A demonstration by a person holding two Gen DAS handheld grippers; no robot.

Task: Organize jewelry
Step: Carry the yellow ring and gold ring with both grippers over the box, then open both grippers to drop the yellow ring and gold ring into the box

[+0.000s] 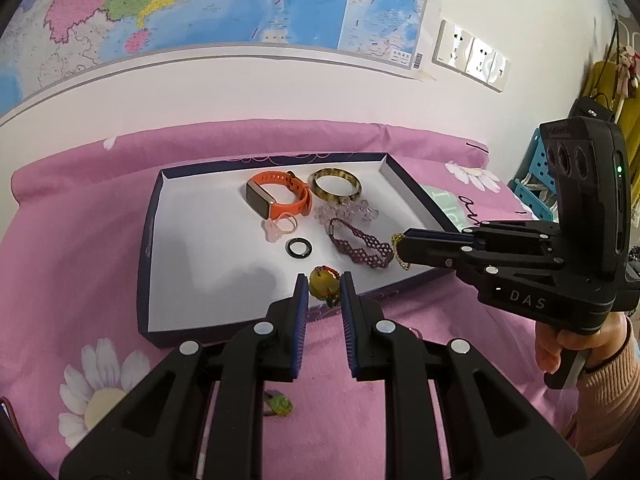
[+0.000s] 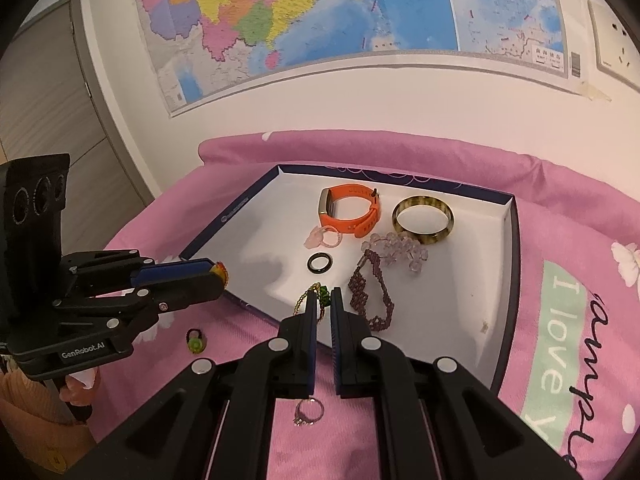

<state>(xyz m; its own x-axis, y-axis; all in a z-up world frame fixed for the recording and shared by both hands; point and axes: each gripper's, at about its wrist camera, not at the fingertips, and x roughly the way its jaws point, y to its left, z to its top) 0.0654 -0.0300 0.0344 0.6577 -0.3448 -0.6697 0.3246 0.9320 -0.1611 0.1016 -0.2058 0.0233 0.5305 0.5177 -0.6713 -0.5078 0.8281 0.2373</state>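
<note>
My left gripper (image 1: 324, 284) is clamped on a yellow bead charm (image 1: 325, 283) with red and green trim, held over the near edge of the tray (image 1: 158, 240). My right gripper (image 2: 323, 298) is pinched on a thin gold chain (image 2: 303, 300) with green beads (image 2: 323, 295); the chain hangs over the tray's near rim.

The tray is a shallow dark-blue box lid with a white floor, lying on a pink floral bedspread (image 1: 80, 208).

Contents of tray, far to near:
- orange smartwatch (image 1: 276, 198), far centre, standing on its strap
- mottled amber bangle (image 1: 335, 185), just beside the watch
- clear crystal bracelet (image 1: 348, 211), touching the bangle's near side
- small pink ring (image 1: 280, 227), against the watch strap
- black ring (image 1: 299, 248), lying flat, apart from the others
- purple beaded bracelet (image 1: 360, 246), stretched out beside the black ring

Outside tray, on the bedspread:
- green bead ring (image 2: 196, 342), near my left gripper
- silver ring with stone (image 2: 308, 412), beneath my right gripper
</note>
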